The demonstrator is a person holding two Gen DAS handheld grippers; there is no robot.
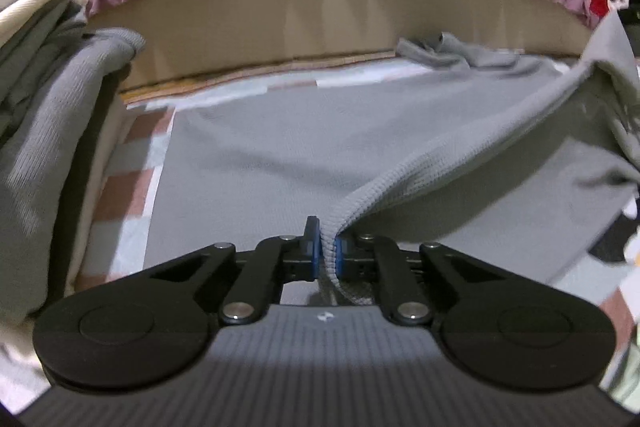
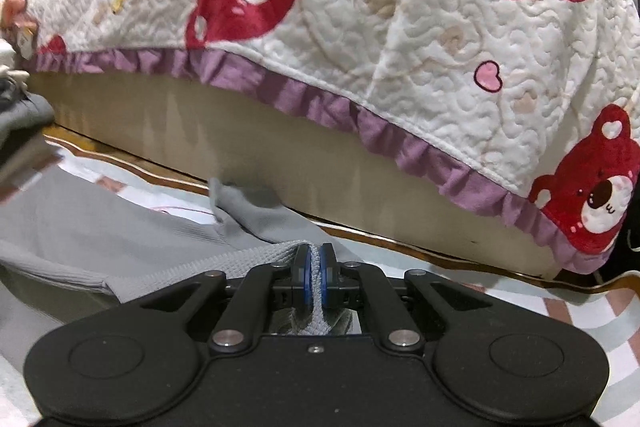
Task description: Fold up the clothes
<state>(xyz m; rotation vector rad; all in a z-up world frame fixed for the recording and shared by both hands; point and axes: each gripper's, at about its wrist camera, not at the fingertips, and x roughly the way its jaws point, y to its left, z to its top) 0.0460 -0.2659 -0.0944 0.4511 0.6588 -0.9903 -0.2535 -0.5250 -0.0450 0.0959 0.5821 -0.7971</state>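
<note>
Progress is judged early: the grey garment (image 1: 256,163) lies mostly spread flat on the checked sheet (image 1: 124,187), just in front of the quilt-covered sofa edge (image 1: 280,27), and no completed fold can be seen in it.

The left gripper (image 1: 325,251) is closed on the garment's ribbed hem (image 1: 400,171), cloth pinched between its blue pads (image 1: 316,255). From that pinch the hem rises in a ridge toward the right end of the sofa edge, with the fabric beneath it lifted off the sheet.

The right gripper (image 2: 315,277) is likewise clamped on a ribbed edge of the same grey garment (image 2: 80,227), the strip running between its pads (image 2: 305,279). A bunched sleeve or corner (image 2: 248,203) lies against the base of the sofa edge, not straightened.

At the left end of the sofa edge, other grey clothing (image 1: 44,131) sits in a heap; whether it is folded cannot be determined.

Outstanding, in my assessment: carrying the held edge over to form the first fold, tucking in the bunched part, then the further folds.
</note>
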